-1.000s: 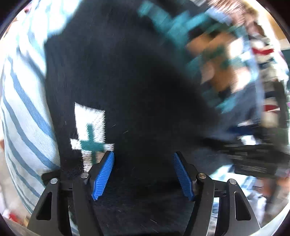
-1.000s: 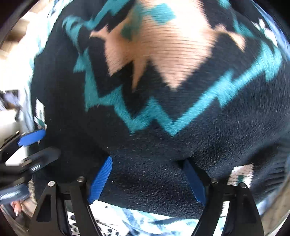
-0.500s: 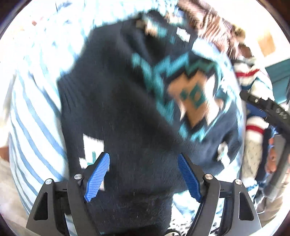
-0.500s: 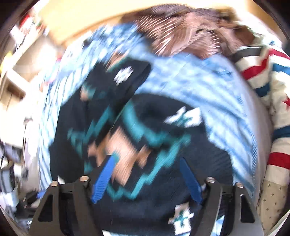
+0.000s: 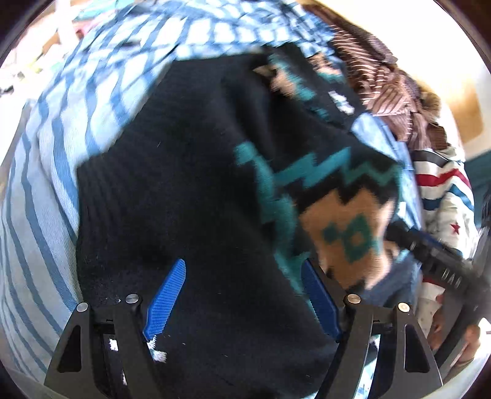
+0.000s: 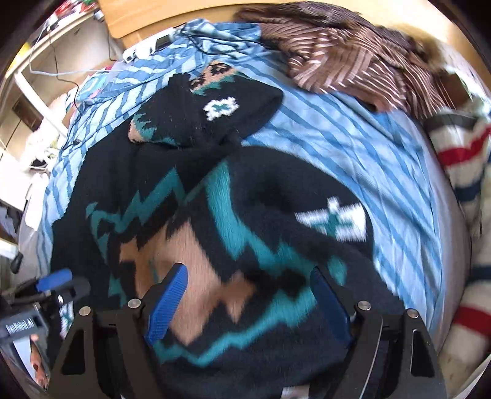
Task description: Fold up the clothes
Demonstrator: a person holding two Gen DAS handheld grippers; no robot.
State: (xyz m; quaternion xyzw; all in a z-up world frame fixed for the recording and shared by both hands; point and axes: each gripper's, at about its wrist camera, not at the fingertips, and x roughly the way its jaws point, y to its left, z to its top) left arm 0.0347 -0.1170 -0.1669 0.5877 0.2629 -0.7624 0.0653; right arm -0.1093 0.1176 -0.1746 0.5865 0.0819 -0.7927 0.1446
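Note:
A black knit sweater [image 5: 190,190] with teal zigzags and a tan diamond lies spread on a blue-striped bedsheet [image 5: 40,196]. It fills the right wrist view [image 6: 233,221] too, one sleeve [image 6: 214,113] folded across its top. My left gripper [image 5: 244,291] is open and empty above the sweater's plain black part. My right gripper [image 6: 248,294] is open and empty above the tan and teal pattern. The right gripper's body shows at the right of the left wrist view [image 5: 442,267]; the left gripper's blue pad shows at the left of the right wrist view [image 6: 53,279].
A brown striped garment [image 6: 343,52] lies crumpled at the far side of the bed. A white garment with red and blue stripes [image 6: 466,172] lies at the right. A wooden headboard [image 6: 147,12] and cables [image 6: 61,73] are beyond the sheet.
Both grippers have pulled up and back from the sweater. A second ago the cloth filled both views close up; now the whole sweater and the bed show.

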